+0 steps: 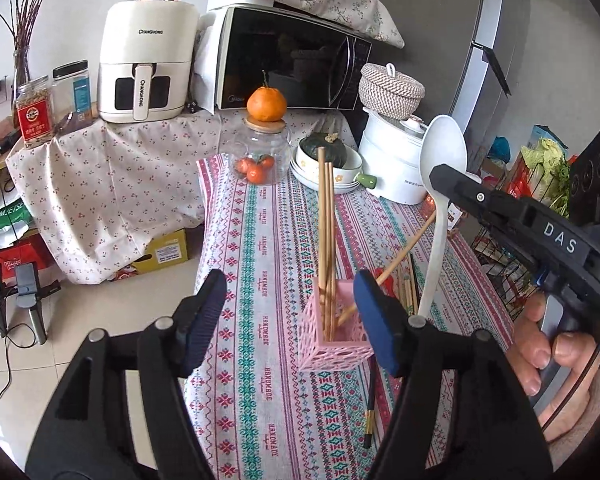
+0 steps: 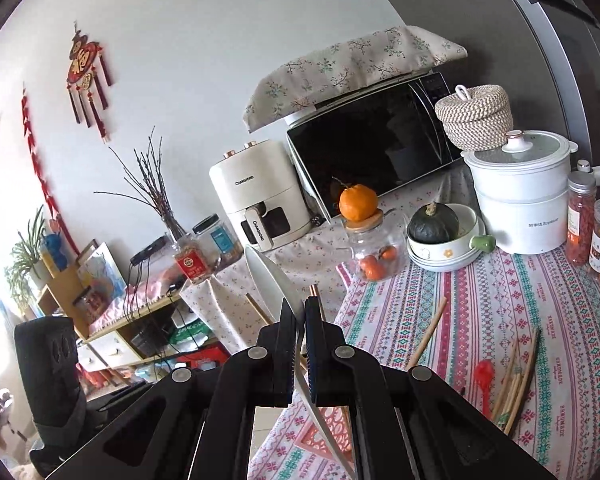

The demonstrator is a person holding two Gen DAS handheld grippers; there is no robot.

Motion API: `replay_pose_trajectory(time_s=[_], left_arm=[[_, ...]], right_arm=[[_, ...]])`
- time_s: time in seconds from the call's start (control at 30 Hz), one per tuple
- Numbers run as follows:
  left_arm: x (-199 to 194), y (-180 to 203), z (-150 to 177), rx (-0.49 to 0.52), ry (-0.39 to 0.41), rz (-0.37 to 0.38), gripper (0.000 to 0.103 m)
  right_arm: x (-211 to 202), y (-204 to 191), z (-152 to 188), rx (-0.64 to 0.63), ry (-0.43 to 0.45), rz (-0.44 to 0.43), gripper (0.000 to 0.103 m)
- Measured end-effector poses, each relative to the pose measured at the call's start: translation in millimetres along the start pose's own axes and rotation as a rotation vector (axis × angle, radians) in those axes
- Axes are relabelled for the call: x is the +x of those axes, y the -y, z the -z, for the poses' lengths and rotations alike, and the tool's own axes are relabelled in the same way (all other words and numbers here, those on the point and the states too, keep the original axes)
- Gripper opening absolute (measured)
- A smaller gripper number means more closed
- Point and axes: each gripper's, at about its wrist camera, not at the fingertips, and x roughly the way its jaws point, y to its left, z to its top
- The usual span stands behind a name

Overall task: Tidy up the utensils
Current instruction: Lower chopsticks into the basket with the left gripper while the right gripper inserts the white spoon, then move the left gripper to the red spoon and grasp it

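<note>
Jaws, left gripper [image 1: 290,320]: spread, nothing between the pads, poised just before the pink lattice holder [image 1: 334,334]. Jaws, right gripper [image 2: 299,316]: pressed together on the handle of a white spoon [image 1: 440,184].

Refrigerator [image 1: 500,20]: grey, at 1 o'clock.
Microwave [image 1: 292,56]: black door, floral cloth on top, at 12 o'clock.
Air fryer [image 1: 146,64]: cream, marked "CHANGHONG", at 11 o'clock.
Tablecloth [image 1: 268,360]: striped, pink and teal, printed "HANDMADE".
White pot [image 2: 520,200]: small grey lettering, unclear.
Holder: contains wooden chopsticks [image 1: 326,240], upright and one leaning.
Loose chopsticks [image 2: 518,380] and a red spoon [image 2: 485,376]: lying on the cloth at 3 o'clock.
</note>
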Motion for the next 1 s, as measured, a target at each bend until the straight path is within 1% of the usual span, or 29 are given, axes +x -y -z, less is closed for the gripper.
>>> replay_pose_trajectory(time_s=[0.13, 0.27, 0.37, 0.47, 0.53, 0.57, 0.63, 0.67, 0.7, 0.73, 0.77, 0.83, 0.93, 1.0], left_arm=[[1.8, -22.4, 8.5, -0.050, -0.050, -0.003, 0.067], [4.3, -32.6, 14.9, -0.056, -0.078, -0.011, 0.067], [5.7, -35.1, 16.6, -0.063, -0.095, -0.008, 0.067], [7.3, -35.1, 16.8, -0.070, -0.112, 0.003, 0.072], [7.4, -32.5, 17.1, -0.073, -0.121, 0.009, 0.077], [8.1, -31.2, 17.4, -0.073, -0.128, 0.010, 0.078], [9.8, -27.7, 18.2, -0.071, -0.141, 0.012, 0.082], [11.2, -25.5, 18.8, -0.070, -0.149, 0.013, 0.083], [12.9, -23.4, 19.8, -0.067, -0.160, 0.013, 0.083], [14.7, -21.0, 21.1, -0.063, -0.171, 0.014, 0.084], [16.6, -18.3, 22.7, -0.060, -0.184, 0.014, 0.084], [21.6, -13.3, 26.3, -0.053, -0.216, 0.020, 0.085], [29.4, -3.7, 34.6, -0.047, -0.270, 0.032, 0.086], [35.0, 3.5, 40.2, -0.036, -0.303, 0.034, 0.086]], right_arm=[[24.3, -0.5, 15.1, -0.009, 0.007, 0.028, 0.005], [36.9, -1.7, 30.7, -0.067, 0.005, 0.078, 0.005], [40.9, 5.2, 39.1, -0.069, -0.010, 0.104, 0.005], [38.9, 14.7, 42.9, -0.047, -0.023, 0.120, 0.008], [33.7, 18.1, 41.9, -0.035, -0.027, 0.120, 0.011], [29.6, 18.2, 40.0, -0.035, -0.027, 0.122, 0.015], [19.7, 16.9, 34.1, -0.043, -0.026, 0.125, 0.035], [13.7, 15.8, 30.1, -0.047, -0.026, 0.119, 0.040], [7.7, 15.2, 25.9, -0.050, -0.028, 0.119, 0.048], [1.6, 14.4, 21.7, -0.053, -0.033, 0.126, 0.055], [-4.9, 14.6, 17.6, -0.054, -0.039, 0.133, 0.058], [-17.6, 17.2, 10.9, -0.052, -0.062, 0.148, 0.075], [-34.0, 27.1, 5.9, -0.043, -0.109, 0.202, 0.087], [-41.3, 36.7, 5.3, -0.031, -0.147, 0.240, 0.090]])
